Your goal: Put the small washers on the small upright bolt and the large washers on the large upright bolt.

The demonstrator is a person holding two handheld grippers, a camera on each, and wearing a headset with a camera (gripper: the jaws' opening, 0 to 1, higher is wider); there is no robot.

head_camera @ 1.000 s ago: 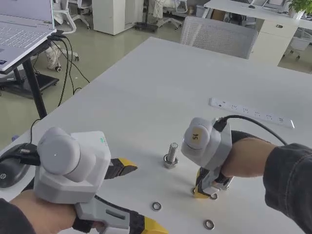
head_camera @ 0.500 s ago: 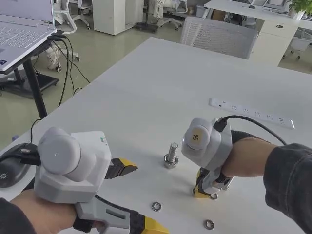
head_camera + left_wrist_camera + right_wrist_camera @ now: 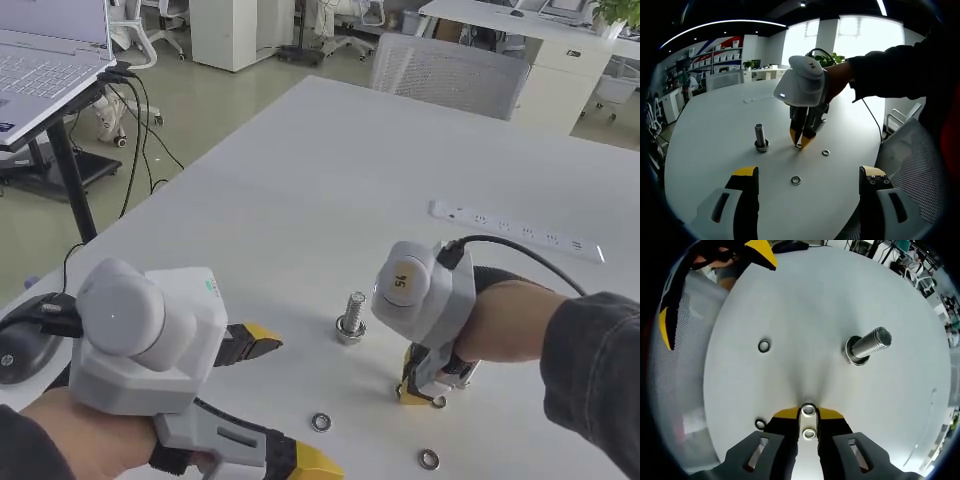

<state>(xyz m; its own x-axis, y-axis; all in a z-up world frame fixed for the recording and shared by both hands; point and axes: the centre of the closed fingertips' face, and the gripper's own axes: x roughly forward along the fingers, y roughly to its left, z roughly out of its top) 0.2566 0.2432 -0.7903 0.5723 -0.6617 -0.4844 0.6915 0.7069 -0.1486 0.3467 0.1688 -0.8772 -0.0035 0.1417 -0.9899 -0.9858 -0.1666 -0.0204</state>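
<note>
Two loose washers [image 3: 321, 422] lie on the white surface [image 3: 300, 180], on the person's side of the upright bolt [image 3: 351, 320] and apart from it. The right tool [image 3: 420, 395] stands tip-down just beside the bolt, its jaws closed on one small washer [image 3: 809, 410]. Its yellow sticker [image 3: 403, 279] shows a two-digit number beginning with 5; the second digit is unclear. The left tool [image 3: 809, 172], farther from the bolt, is wide open and holds nothing.
</note>
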